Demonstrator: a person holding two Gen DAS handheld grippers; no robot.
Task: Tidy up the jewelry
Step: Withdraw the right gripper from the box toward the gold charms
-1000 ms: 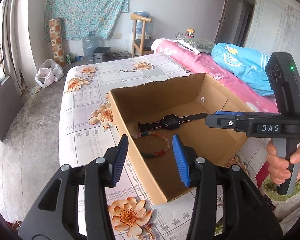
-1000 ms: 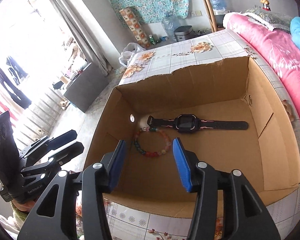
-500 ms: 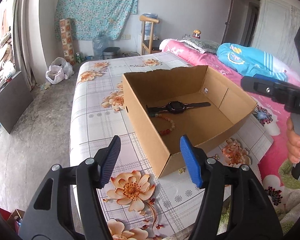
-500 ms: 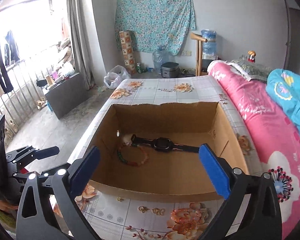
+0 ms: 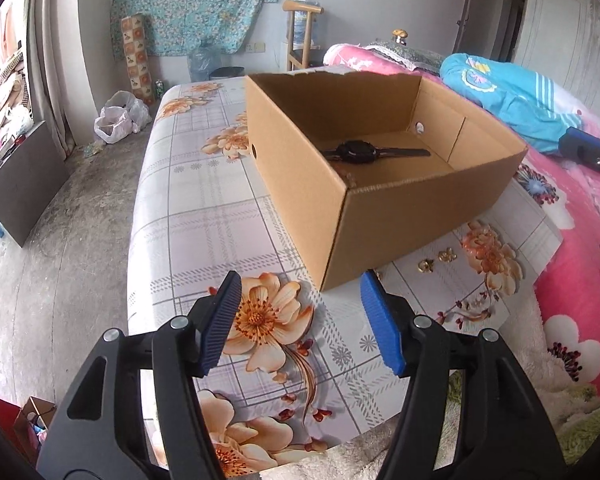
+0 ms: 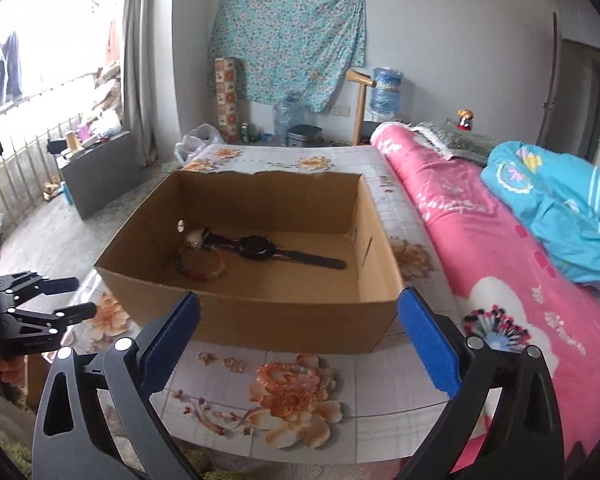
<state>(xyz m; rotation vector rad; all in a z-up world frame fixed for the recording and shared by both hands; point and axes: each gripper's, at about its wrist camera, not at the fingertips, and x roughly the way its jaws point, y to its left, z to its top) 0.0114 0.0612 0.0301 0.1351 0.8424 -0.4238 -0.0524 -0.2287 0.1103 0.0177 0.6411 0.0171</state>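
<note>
A: While both claws hang near the box (image 6: 260, 320), what is left to pick up?

B: Two small gold earrings (image 5: 436, 261) lie on the flowered cloth (image 5: 204, 216), just outside the box's near wall. In the right view they sit between the wall and the right gripper (image 6: 300, 344).

A: And inside?

B: A watch (image 6: 256, 247) lies flat on the floor of the box, strap running left to right, beside a bead bracelet (image 6: 200, 264) at its left end.

A: How would the earrings handle?

B: Light, hard and tiny, I judge, and likely to slip or skid on the cloth. Pinch one across its body, pads low to the cloth. I cannot tell which way they point.

A: The claws?

B: Left gripper (image 5: 300, 320) stands partly open, right one spread wide. Neither holds anything.
</note>
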